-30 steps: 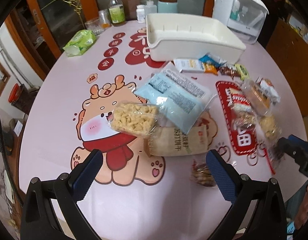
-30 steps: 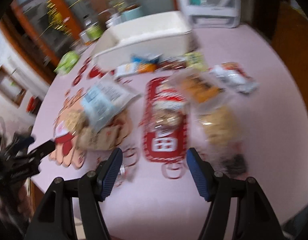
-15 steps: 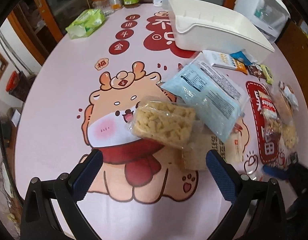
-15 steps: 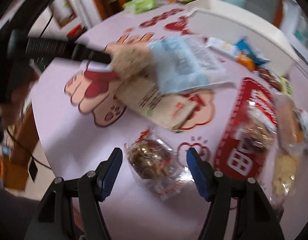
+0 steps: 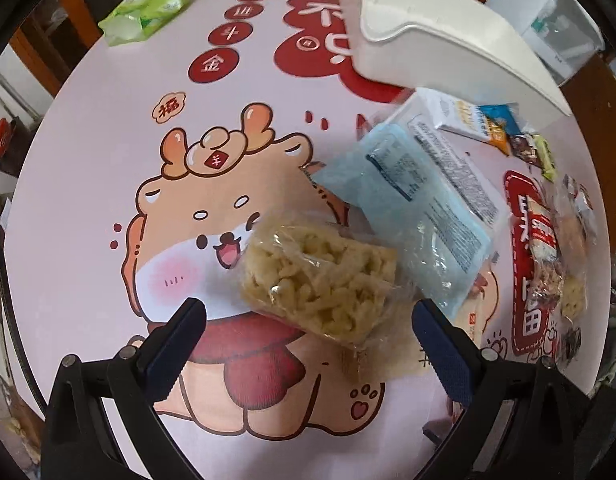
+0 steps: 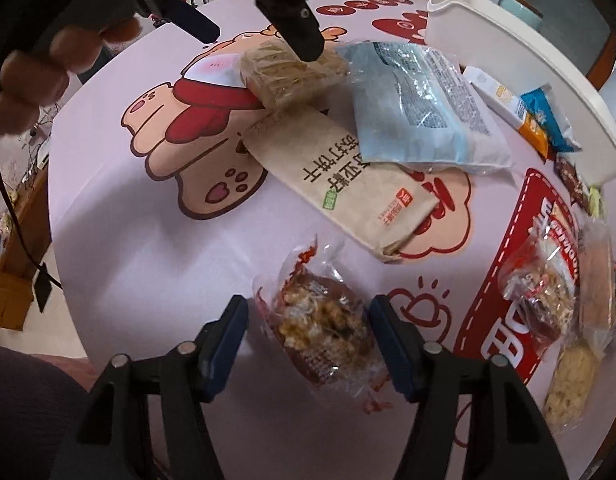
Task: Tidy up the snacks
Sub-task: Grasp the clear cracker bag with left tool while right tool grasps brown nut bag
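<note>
My left gripper (image 5: 308, 316) is open just above a clear pack of yellow puffed sticks (image 5: 320, 280), its fingers on either side of the pack. The same pack (image 6: 291, 72) shows in the right wrist view under the left gripper (image 6: 263, 36). My right gripper (image 6: 308, 320) is open around a brown-red nut-cake packet (image 6: 324, 324) on the table. A light blue bag (image 5: 412, 208) and a tan cracker pack (image 6: 340, 176) lie beside them. A white bin (image 5: 440, 40) stands at the back.
The round pink table (image 5: 107, 128) carries a cartoon print. Several small snack packets (image 5: 548, 240) lie at the right, and more sit by the bin (image 5: 488, 128). A green wipes pack (image 5: 147, 12) and bottles stand at the far edge.
My left gripper has moved forward and down over the yellow stick pack. My right gripper has swung left and come down around the nut-cake packet.
</note>
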Demonstrator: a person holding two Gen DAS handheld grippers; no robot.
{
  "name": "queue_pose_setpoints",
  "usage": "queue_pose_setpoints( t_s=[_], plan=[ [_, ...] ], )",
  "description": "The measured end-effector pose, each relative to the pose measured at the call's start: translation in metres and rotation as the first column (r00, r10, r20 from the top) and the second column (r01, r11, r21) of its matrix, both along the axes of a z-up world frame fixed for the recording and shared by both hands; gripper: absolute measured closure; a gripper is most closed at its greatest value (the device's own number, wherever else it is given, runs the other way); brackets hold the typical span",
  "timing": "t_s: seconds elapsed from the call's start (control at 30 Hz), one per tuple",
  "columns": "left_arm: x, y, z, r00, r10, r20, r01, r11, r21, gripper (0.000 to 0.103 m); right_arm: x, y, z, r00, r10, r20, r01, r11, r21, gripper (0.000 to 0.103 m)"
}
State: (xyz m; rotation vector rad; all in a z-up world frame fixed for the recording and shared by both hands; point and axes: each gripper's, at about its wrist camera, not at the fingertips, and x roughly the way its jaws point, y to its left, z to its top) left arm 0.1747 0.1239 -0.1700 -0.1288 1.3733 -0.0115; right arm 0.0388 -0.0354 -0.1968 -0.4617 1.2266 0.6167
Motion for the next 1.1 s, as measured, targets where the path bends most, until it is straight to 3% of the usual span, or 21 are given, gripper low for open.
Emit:
queue_pose_setpoints(
  t_s=[0.27,0.37,0.57,0.8,1.0,1.1],
  plan=[
    [0.027,0.007,-0.014,0.995,0.083,-0.063,-0.087,0.994,-0.065,0.001,0.004,0.0,-0.002,1.0,0.003,-0.008,-0.003,1.0,0.019,0.042],
    [0.034,0.005,-0.024,0.987,0.11,-0.116,-0.118,0.991,-0.056,0.001,0.005,-0.003,-0.002,1.0,0.005,-0.007,-0.005,1.0,0.02,0.042],
    [0.042,0.013,-0.018,0.957,0.271,-0.106,-0.277,0.959,-0.052,0.001,0.009,-0.002,-0.001,1.0,0.007,-0.004,-0.006,1.0,0.025,0.042],
    [0.052,0.016,-0.028,0.895,0.425,-0.134,-0.433,0.9,-0.042,0.001,0.009,0.001,0.0,1.0,0.013,-0.009,-0.013,1.0,0.027,0.042],
    [0.051,0.012,-0.051,0.83,0.503,-0.24,-0.525,0.851,-0.033,0.005,0.007,0.004,-0.001,1.0,0.02,-0.006,-0.019,1.0,0.016,0.043],
    [0.051,0.009,-0.056,0.816,0.52,-0.252,-0.547,0.836,-0.047,0.009,0.008,0.004,-0.001,1.0,0.014,0.002,-0.014,1.0,0.007,0.05]
  ],
)
